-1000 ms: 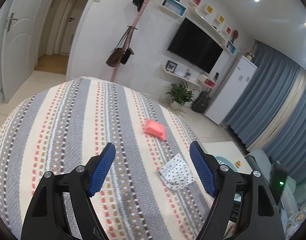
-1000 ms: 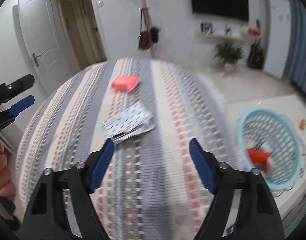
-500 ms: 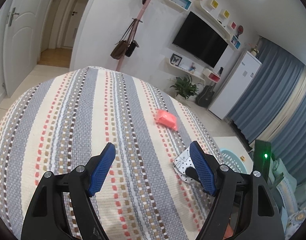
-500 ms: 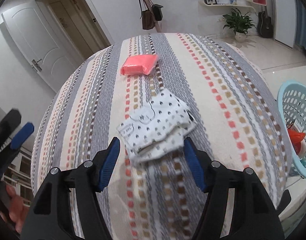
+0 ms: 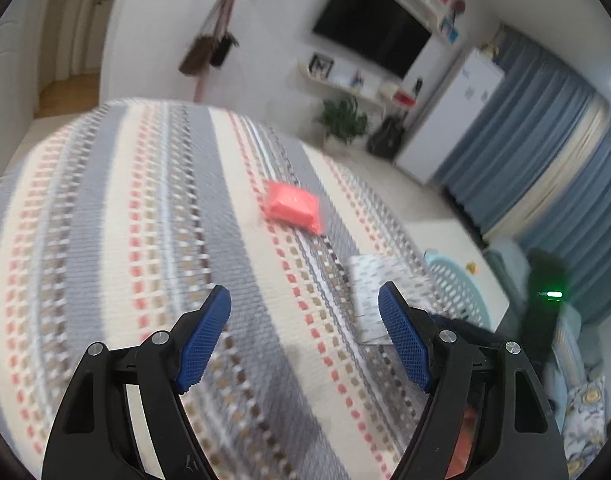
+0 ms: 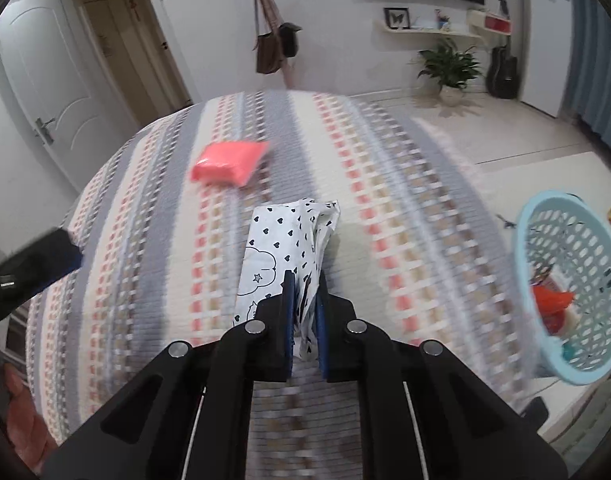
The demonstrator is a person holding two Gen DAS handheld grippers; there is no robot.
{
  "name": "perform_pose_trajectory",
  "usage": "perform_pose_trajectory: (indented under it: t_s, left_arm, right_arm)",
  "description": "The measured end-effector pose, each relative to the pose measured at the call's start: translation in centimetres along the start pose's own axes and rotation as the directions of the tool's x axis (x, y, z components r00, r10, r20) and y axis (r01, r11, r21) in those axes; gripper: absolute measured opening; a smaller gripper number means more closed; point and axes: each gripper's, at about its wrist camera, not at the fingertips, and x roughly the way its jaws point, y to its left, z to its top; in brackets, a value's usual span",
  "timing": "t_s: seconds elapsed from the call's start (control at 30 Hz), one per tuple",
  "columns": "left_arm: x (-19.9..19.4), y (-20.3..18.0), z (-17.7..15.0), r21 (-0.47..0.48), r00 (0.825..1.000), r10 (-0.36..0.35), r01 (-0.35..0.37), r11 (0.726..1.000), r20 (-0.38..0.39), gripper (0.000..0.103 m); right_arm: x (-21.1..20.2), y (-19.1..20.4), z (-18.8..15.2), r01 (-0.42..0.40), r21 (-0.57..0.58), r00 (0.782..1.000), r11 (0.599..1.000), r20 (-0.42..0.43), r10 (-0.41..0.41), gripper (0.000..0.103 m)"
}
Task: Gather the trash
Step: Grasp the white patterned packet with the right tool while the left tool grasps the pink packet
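My right claw (image 6: 304, 280) is clamped on the white packet with black hearts (image 6: 283, 240), its blue pads pinching the near end while the rest of the packet sticks out ahead over the striped cloth (image 6: 385, 184). From my left wrist view the same packet (image 5: 371, 280) shows blurred, just past the right pad. I cannot tell whether the packet is lifted clear of the cloth or touching it

My left claw (image 5: 304, 312) is spread wide with nothing between its pads, hanging over the striped cloth (image 5: 125, 220). In my right wrist view part of that left claw (image 6: 29, 268) shows at the left edge, dark and blurred, with my hand (image 6: 25, 420) below it

The pink packet (image 6: 229, 158) lies flat on the cloth beyond the heart packet, apart from it; in my left wrist view the pink packet (image 5: 292, 208) sits ahead, slightly right of centre

The light blue basket (image 6: 545, 304) stands on the floor to the right of the striped surface, with orange-red trash (image 6: 551, 300) inside it. Its rim (image 5: 457, 284) shows in my left wrist view too, partly hidden behind the heart packet
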Motion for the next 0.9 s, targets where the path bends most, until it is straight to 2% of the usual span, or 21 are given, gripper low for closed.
perform_pose_trajectory:
  t_s: [0.17,0.47,0.67,0.8,0.9]
  left_arm:
    - [4.8,1.1,2.3,-0.097,0.996,-0.056,0.050,0.994,-0.068,0.073]
    - [10.3,2.1,6.3,-0.169,0.996,-0.021,0.006,0.986,-0.085,0.075]
    - [12.3,1.0,8.4,-0.118,0.997,0.004,-0.013,0.993,-0.076,0.076]
    - [13.0,-0.9,7.9,0.009,0.995,0.082,-0.081,0.997,-0.060,0.076]
    - [12.8,-1.9,7.2,0.099,0.990,0.127,-0.120,0.988,-0.062,0.074]
  right_arm:
    - [0.1,-2.9,0.3,0.035,0.011,0.999,0.999,-0.010,-0.035,0.008]
    - [1.1,-3.2,0.1,0.009,0.018,1.000,1.000,-0.005,-0.009,0.008]
    - [1.2,-3.1,0.1,0.006,0.013,1.000,1.000,-0.003,-0.006,0.008]
    - [1.2,-3.1,0.2,0.010,0.007,1.000,1.000,-0.002,-0.010,0.008]
    - [1.2,-3.1,0.1,0.002,0.012,1.000,1.000,-0.003,-0.002,0.008]
